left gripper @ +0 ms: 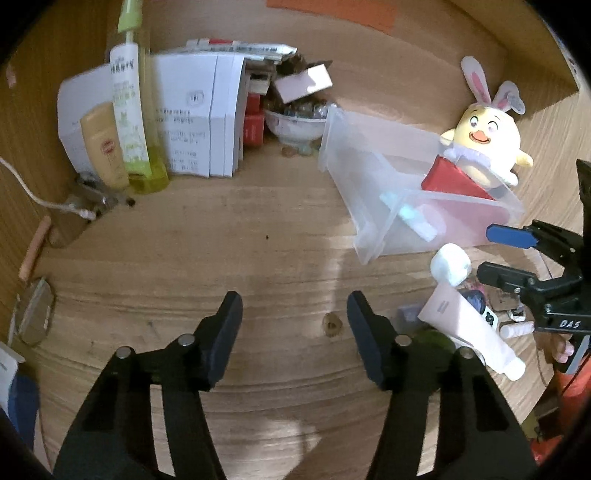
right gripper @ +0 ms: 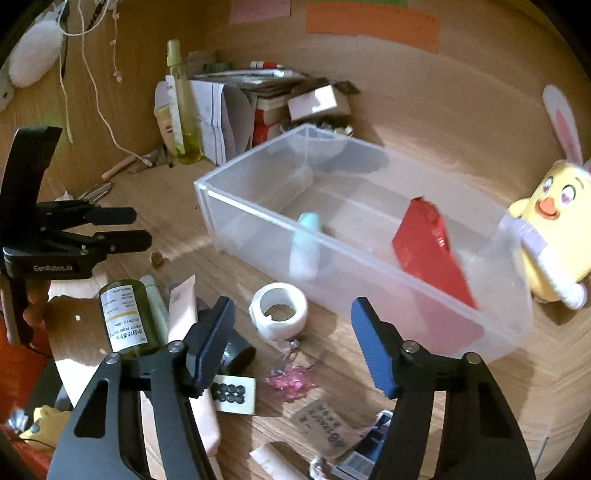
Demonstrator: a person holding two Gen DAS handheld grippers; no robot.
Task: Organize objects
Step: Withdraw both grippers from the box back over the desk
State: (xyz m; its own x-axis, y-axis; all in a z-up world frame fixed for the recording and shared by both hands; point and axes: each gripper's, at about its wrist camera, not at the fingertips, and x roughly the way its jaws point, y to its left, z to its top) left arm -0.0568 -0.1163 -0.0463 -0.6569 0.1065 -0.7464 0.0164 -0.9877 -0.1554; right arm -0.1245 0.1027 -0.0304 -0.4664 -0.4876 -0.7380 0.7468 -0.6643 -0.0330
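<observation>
- Left gripper [left gripper: 295,314] hangs part-open over bare wooden desk [left gripper: 258,258], nothing between its jaws
- Right gripper [right gripper: 291,321] part-open above white tape roll [right gripper: 279,308], not gripping
- Clear plastic bin [right gripper: 258,218] holds red box [right gripper: 428,240], pale blue bottle [right gripper: 306,243]

A: Entries cut off by the frame?
B: Plush chick [right gripper: 554,236], right side lost at the edge; orange wall note [left gripper: 332,11], top cropped.

A: Hidden?
B: Pink tube [right gripper: 183,306], lower end behind the right gripper's finger [right gripper: 214,343].

A: Illegible?
B: Print on the white paper stack [left gripper: 199,122], blurred.
</observation>
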